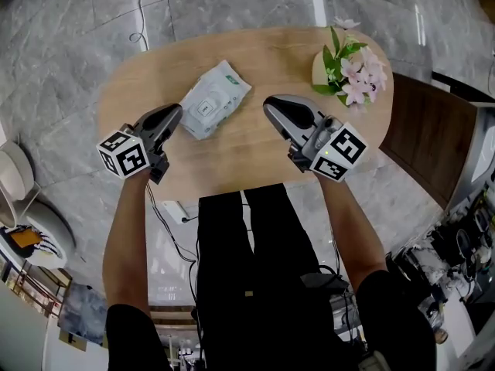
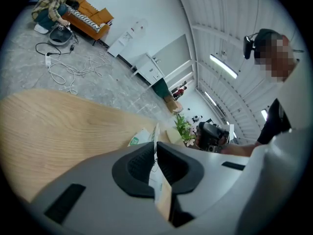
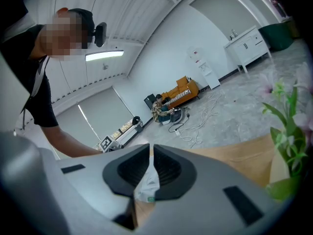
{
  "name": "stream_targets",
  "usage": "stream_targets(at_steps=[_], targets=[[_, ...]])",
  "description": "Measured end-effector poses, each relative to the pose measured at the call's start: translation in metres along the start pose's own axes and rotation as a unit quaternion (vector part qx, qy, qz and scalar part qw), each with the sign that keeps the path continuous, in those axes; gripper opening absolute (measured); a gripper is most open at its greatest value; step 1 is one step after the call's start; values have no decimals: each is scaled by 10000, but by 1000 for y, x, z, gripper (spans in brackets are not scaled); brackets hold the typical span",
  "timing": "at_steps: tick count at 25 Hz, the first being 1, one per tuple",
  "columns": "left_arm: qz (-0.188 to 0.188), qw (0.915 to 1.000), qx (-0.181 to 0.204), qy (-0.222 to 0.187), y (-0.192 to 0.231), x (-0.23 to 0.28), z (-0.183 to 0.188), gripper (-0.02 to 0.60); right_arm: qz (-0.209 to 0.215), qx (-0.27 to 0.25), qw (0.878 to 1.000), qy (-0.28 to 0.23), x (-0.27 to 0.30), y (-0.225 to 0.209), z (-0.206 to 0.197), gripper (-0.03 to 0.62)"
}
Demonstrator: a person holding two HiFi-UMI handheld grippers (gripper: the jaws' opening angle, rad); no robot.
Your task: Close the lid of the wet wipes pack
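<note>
Standing near wipes pack: flower vase.

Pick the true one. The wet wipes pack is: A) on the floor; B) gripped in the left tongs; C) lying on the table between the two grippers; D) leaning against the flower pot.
C: the wet wipes pack lies flat on the wooden table, between the left gripper and the right gripper.

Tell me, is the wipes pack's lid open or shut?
Shut, it seems: in the head view the lid lies flat on the wet wipes pack, with no flap sticking up.
</note>
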State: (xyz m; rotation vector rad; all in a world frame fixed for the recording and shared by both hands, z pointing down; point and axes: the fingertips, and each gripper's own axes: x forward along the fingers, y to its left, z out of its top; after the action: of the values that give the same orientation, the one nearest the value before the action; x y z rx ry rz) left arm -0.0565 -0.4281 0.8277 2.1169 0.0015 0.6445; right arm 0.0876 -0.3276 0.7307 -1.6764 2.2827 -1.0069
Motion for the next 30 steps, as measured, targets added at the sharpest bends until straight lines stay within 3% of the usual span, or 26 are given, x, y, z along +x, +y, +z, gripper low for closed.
stream_targets(at_steps=[12, 23, 30], targets=[[129, 9947, 771, 671, -20, 15, -31, 35, -3, 71, 10000, -22, -2, 2, -4, 32], [180, 9857, 1054, 1299, -22, 29, -52, 38, -4, 97, 10000, 5, -14, -2, -5, 32], [318, 9846, 1040, 1370, -18, 41, -54, 17, -65, 199, 9997, -83, -22, -10, -4, 32]])
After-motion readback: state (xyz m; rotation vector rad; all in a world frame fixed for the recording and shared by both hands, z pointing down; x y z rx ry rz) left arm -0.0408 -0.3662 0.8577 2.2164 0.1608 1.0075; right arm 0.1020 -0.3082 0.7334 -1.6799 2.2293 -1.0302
